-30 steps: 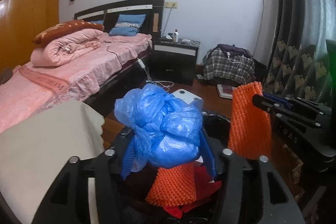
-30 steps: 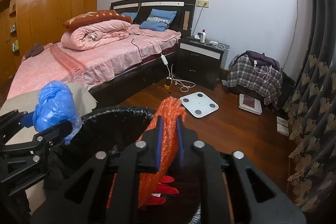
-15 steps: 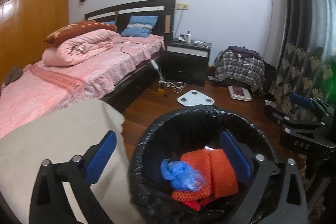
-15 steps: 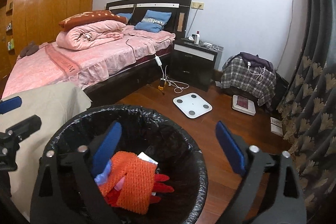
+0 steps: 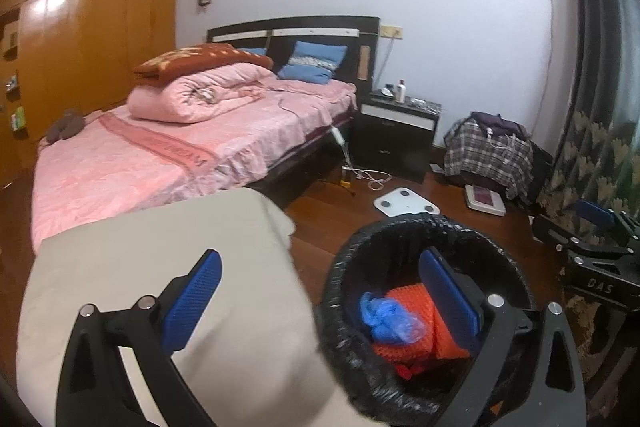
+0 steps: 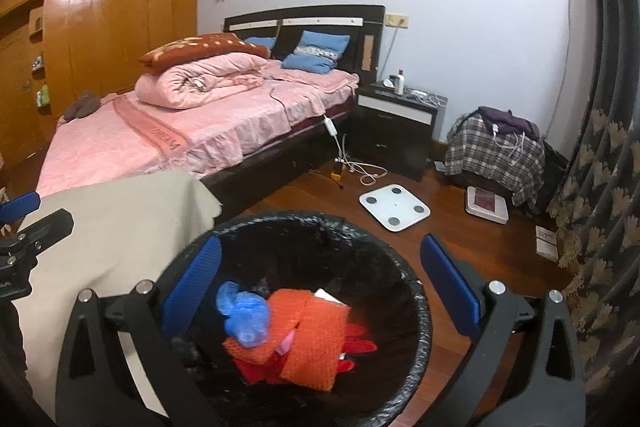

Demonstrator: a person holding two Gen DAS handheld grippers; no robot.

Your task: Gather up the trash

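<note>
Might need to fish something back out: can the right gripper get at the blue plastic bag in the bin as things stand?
Probably yes. The right gripper hangs open over the bin, and the blue plastic bag lies uncovered on top of the orange netting.

Wood floor (image 6: 460, 239) w/ black bin (image 6: 416, 311), white scale (image 6: 394, 207), bed (image 6: 200, 131)

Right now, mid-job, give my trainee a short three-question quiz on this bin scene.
1. True or false: the left hand-held gripper holds the blue plastic bag.
2. Where does the orange mesh lie? A) on the bed B) in the black bin C) on the white scale
3. Fill in: the right hand-held gripper has its jaws ____.

Key: 1 false, the bag lies in the bin. 2 B. 3 open, with nothing between them.
</note>
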